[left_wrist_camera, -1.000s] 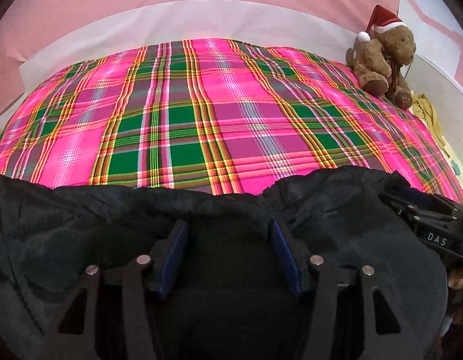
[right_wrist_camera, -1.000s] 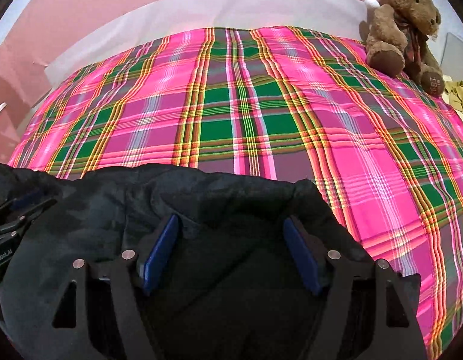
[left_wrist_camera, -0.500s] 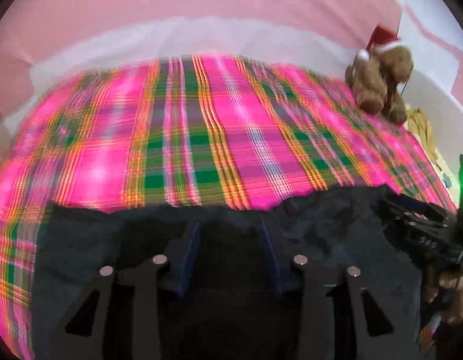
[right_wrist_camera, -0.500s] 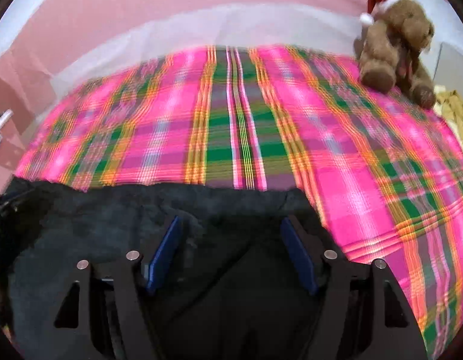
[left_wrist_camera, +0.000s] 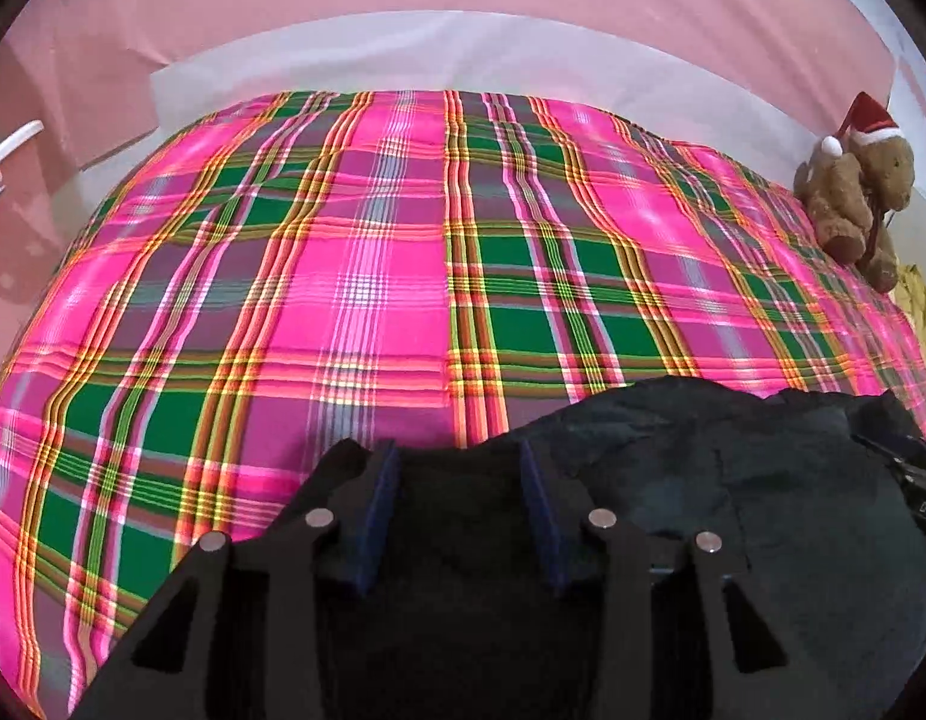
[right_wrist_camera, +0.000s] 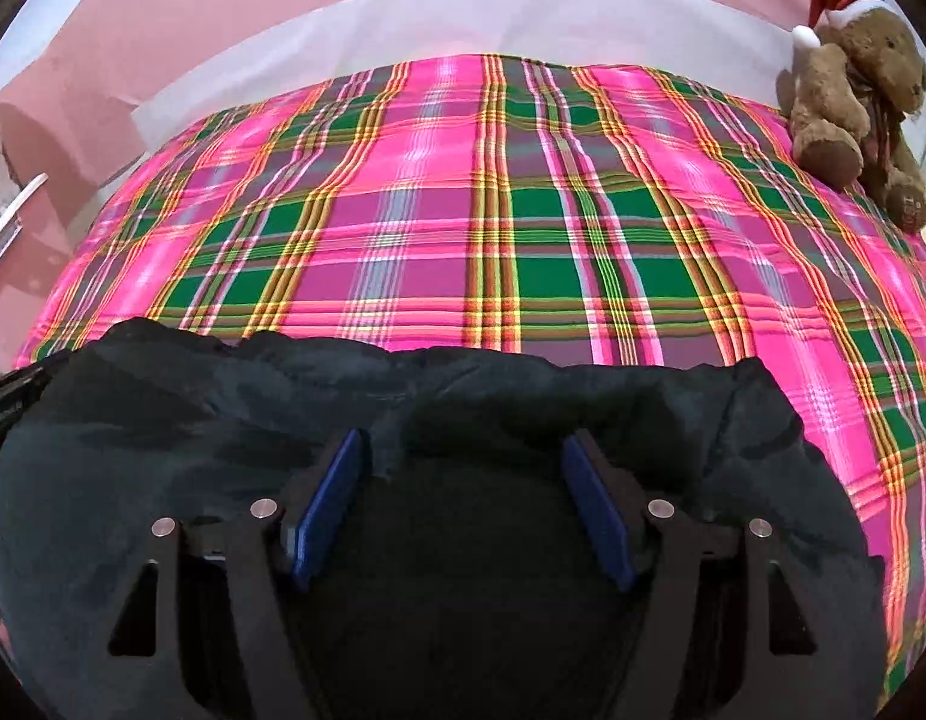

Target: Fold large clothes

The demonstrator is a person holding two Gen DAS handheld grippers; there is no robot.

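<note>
A large dark garment [left_wrist_camera: 733, 480] lies bunched at the near edge of a pink and green plaid bed cover [left_wrist_camera: 402, 276]. My left gripper [left_wrist_camera: 456, 468] holds its left end, with cloth filling the gap between the blue pads. My right gripper [right_wrist_camera: 469, 462] holds the right end of the same garment [right_wrist_camera: 222, 420], its pads wider apart with cloth bunched between them. The right gripper's body shows at the far right of the left wrist view [left_wrist_camera: 919, 480].
A brown teddy bear [left_wrist_camera: 859, 192] in a Santa hat sits at the bed's far right corner, also in the right wrist view [right_wrist_camera: 853, 90]. A white headboard strip [left_wrist_camera: 463, 54] and pink wall lie beyond. A white object [left_wrist_camera: 6, 150] is at the far left.
Both grippers have shifted left with the garment. The garment's left part, which spread across the left wrist view, has been gathered to the right, uncovering plaid at the lower left.
</note>
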